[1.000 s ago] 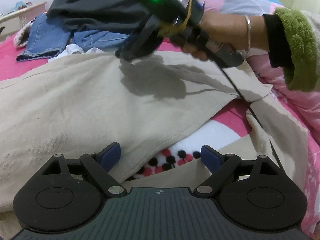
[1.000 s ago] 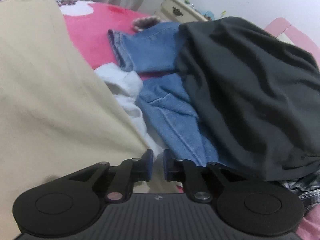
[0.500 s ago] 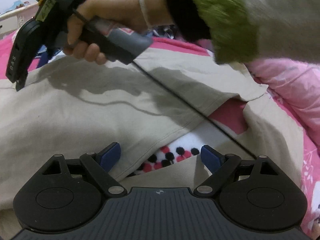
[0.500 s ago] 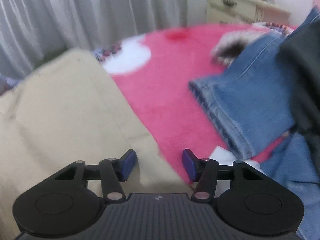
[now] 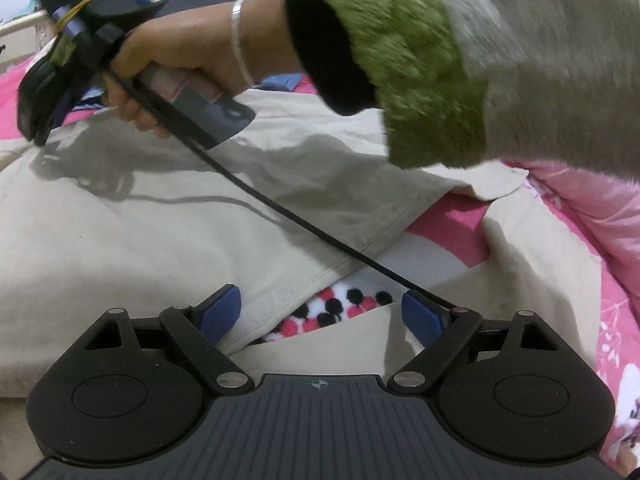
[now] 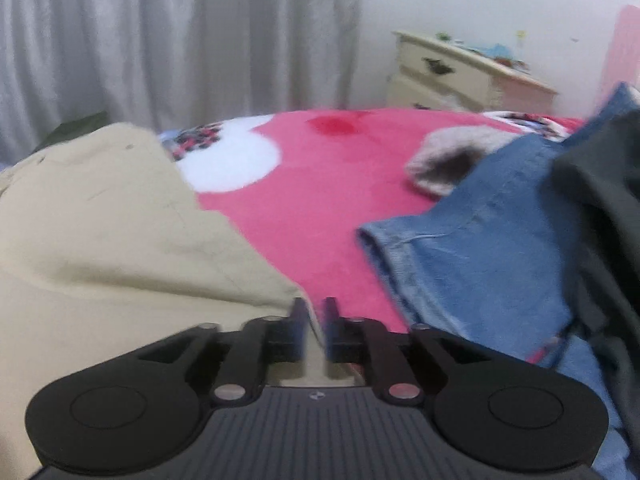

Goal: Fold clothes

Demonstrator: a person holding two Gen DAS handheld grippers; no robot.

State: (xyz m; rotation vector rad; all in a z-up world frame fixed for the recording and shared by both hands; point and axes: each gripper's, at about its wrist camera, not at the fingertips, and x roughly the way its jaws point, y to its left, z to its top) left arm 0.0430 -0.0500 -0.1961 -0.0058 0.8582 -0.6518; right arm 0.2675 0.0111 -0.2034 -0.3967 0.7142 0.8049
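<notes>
Right wrist view, blurred: right gripper (image 6: 312, 322), jaws just closing, pinches the beige garment (image 6: 120, 240) edge at lower centre; jeans (image 6: 480, 248) cut off right. Left wrist view alone shows the left gripper (image 5: 320, 316) spread wide over beige cloth, gripping nothing.

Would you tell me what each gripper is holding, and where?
The right gripper pinches the beige garment at its edge corner; the left gripper holds nothing.

Grey fleece sleeve (image 5: 540, 60), green cuff (silver bangle (image 5: 239, 36) beneath)
</notes>
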